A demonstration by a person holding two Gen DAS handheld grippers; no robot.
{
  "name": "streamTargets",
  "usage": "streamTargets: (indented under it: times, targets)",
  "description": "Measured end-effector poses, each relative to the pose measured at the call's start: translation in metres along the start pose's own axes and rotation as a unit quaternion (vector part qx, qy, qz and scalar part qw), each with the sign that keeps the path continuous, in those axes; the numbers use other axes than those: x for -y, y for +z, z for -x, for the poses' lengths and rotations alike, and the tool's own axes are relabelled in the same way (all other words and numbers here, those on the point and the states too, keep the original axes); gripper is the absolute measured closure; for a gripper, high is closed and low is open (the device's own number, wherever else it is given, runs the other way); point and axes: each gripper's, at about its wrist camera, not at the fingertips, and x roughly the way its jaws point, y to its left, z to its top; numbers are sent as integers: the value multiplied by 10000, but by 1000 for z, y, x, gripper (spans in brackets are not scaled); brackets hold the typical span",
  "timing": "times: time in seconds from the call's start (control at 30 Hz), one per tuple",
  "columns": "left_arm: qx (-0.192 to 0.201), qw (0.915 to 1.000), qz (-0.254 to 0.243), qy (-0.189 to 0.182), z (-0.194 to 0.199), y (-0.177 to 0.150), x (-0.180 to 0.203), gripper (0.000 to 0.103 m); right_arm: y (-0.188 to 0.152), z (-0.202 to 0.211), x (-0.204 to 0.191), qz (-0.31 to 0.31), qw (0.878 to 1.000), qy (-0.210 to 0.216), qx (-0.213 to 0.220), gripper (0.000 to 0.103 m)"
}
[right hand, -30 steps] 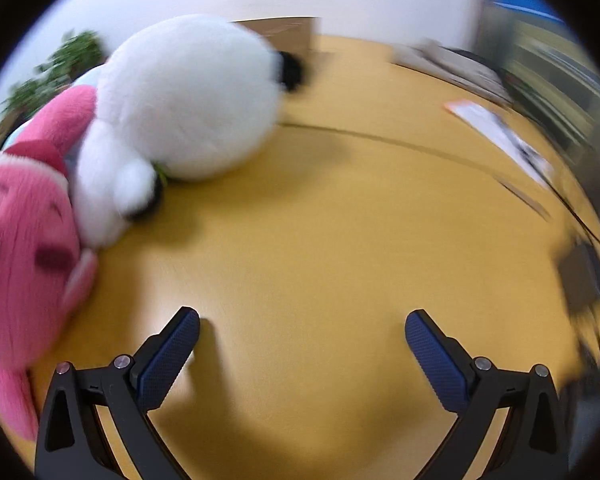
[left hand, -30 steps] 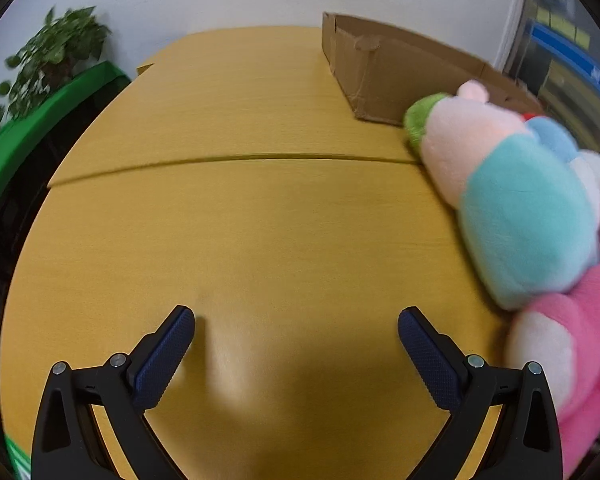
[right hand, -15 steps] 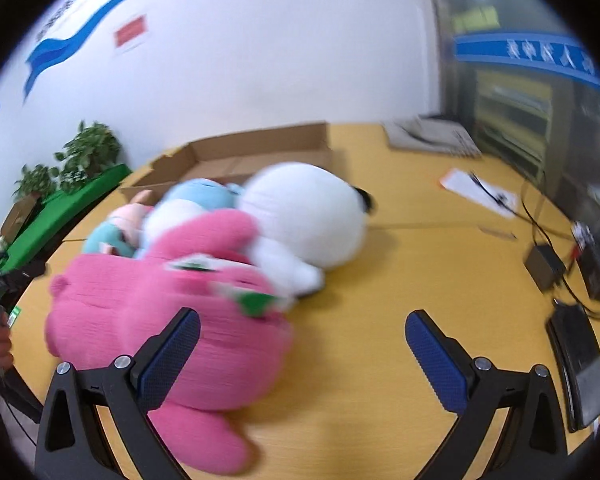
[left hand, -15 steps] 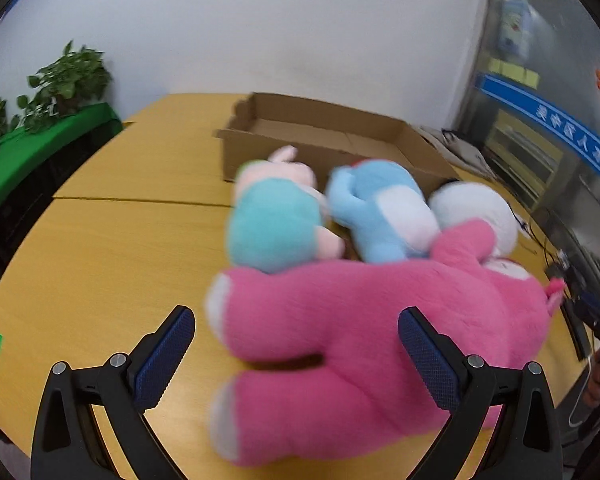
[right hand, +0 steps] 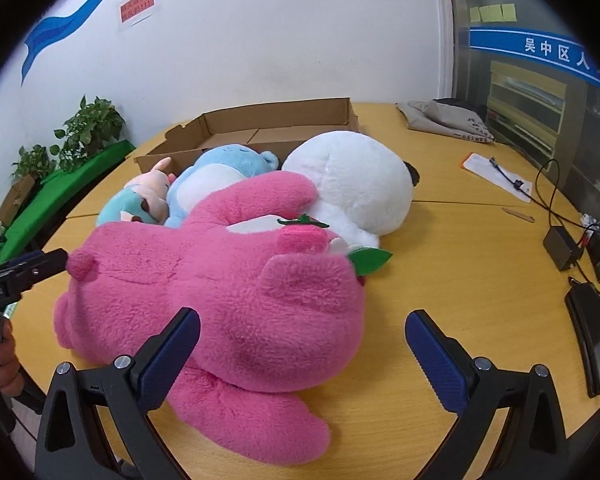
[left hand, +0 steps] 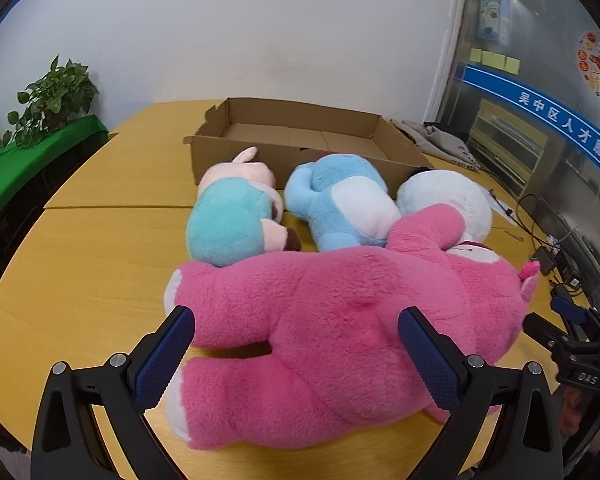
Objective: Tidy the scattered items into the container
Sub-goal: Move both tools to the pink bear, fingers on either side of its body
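Note:
A big pink plush bear (left hand: 340, 320) lies on the wooden table (left hand: 92, 264), nearest to me; it also shows in the right wrist view (right hand: 228, 292). Behind it lie a teal-and-pink plush (left hand: 232, 216), a blue plush (left hand: 344, 204) and a white plush (left hand: 448, 196), which is also in the right view (right hand: 352, 180). An open cardboard box (left hand: 300, 136) stands behind them, empty as far as I see. My left gripper (left hand: 296, 348) is open above the bear's legs. My right gripper (right hand: 302, 350) is open above the bear's head. Neither holds anything.
Potted plants (left hand: 52, 100) on a green ledge stand at the left. On the table's right side lie a grey cloth bag (right hand: 448, 118), papers (right hand: 496, 176), a black adapter with cables (right hand: 562, 246) and a dark phone (right hand: 592, 340).
Both grippers have pulled up and back from close to the table. The whole pile and the box have come into view. The jaws stay open.

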Motion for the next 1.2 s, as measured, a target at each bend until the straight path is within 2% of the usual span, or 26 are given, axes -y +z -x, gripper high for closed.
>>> streamTargets:
  times: [0.27, 0.57, 0.73, 0.87, 1.2]
  targets:
    - [21, 9976, -281, -631, 1, -8, 19, 0, 2, -6, -2, 94, 9999, -44, -17, 1]
    - [-367, 9935, 85, -1070, -22, -9, 13, 0, 8, -11, -10, 311, 9995, -16, 19, 1]
    - [-504, 9903, 307, -1255, -30, -10, 5, 0, 14, -18, -9, 221, 9998, -24, -7, 1]
    - [-638, 9854, 459, -1513, -38, -12, 1, 0, 15, -25, -14, 315, 9995, 64, -23, 1]
    - [-723, 9849, 561, -1467, -50, -10, -7, 0, 17, -41, -17, 310, 9990, 298, -158, 1]
